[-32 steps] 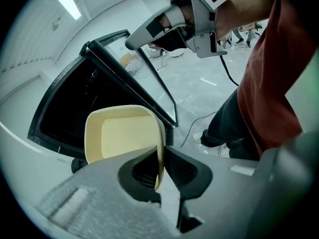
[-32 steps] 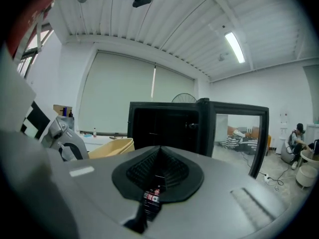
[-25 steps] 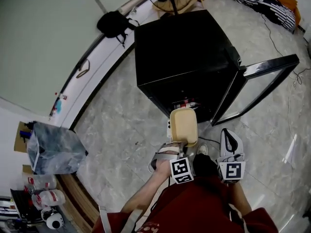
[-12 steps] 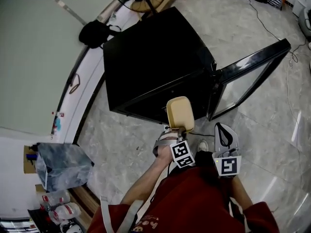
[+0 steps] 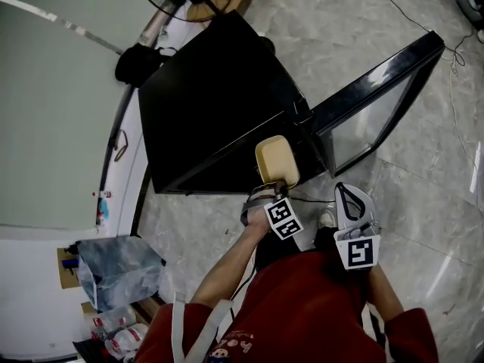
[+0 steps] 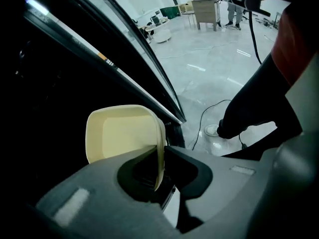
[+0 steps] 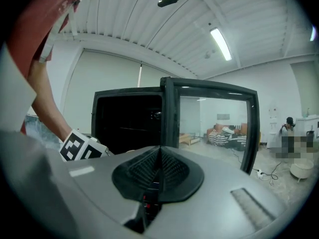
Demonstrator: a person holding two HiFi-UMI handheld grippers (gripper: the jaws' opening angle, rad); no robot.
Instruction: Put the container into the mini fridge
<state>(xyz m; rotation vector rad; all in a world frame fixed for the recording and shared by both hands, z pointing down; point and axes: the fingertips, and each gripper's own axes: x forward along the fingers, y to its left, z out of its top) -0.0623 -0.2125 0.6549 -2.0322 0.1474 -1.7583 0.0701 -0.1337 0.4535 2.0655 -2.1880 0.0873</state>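
Two grippers are being held just ahead of the person's red top. The left gripper [image 5: 266, 195] is working with its jaws clamping the side wall of the cream container [image 5: 277, 161], which is hanging in the air at the dark open front of the black mini fridge [image 5: 219, 104]. The right gripper [image 5: 352, 203] is sitting just beside it, jaws pressed together and empty. Beyond, the fridge's glass door [image 5: 370, 100] is standing wide open over the marble floor [image 5: 423, 187].

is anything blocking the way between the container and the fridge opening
Nothing visible does. The door stands swung wide, and the container, pinched by its rim in the left gripper, faces the dark opening of the mini fridge. The interior is too dark to check for items inside.
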